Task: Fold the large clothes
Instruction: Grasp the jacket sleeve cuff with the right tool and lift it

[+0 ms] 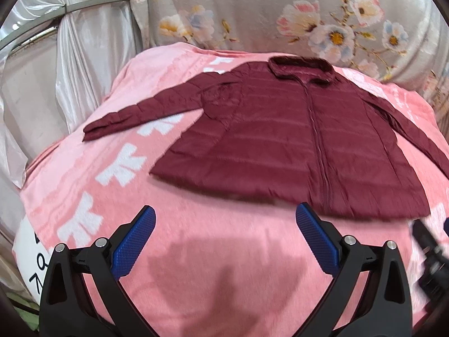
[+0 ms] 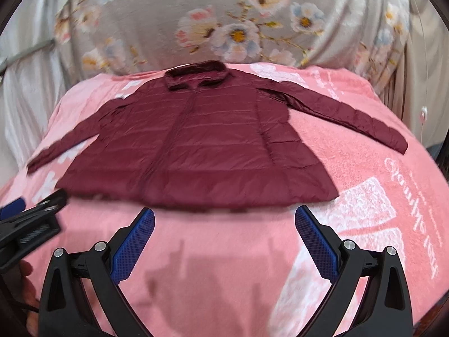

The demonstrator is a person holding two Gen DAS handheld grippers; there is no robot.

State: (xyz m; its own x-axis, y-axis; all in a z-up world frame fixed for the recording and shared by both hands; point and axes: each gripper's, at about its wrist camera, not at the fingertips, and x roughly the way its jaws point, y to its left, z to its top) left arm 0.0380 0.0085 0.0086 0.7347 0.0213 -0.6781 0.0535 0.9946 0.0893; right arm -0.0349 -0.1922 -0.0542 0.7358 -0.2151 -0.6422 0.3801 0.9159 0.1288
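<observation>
Both tools hover low over the near edge of the bed, nothing in either one. The left hand-held gripper (image 1: pixel 224 221) has its blue pads spread wide, and the right hand-held gripper (image 2: pixel 224 221) is just as wide apart, also empty. Just past their tips lies the maroon jacket (image 1: pixel 280 140), flat on its back on the pink blanket (image 1: pixel 196 252), zipped front up, collar at the far end near the floral cover (image 1: pixel 280 8), hem nearest the tools. Both sleeves are thrown out to the sides, the left sleeve (image 1: pixel 140 112) angling out over the white lettering, the right sleeve (image 2: pixel 350 115) reaching toward the far right edge.

It looks like a thin quilted puffer (light, I'd guess, and slick-shelled), so it should lift easily but slide and puff back when folded. Soft all through, nothing stiff except perhaps the zip line. The sensible holds look like a sleeve cuff or a shoulder seam, pinching the shell and filling together so the fabric doesn't slip out of the pads. No fold made yet, by the look of it.
</observation>
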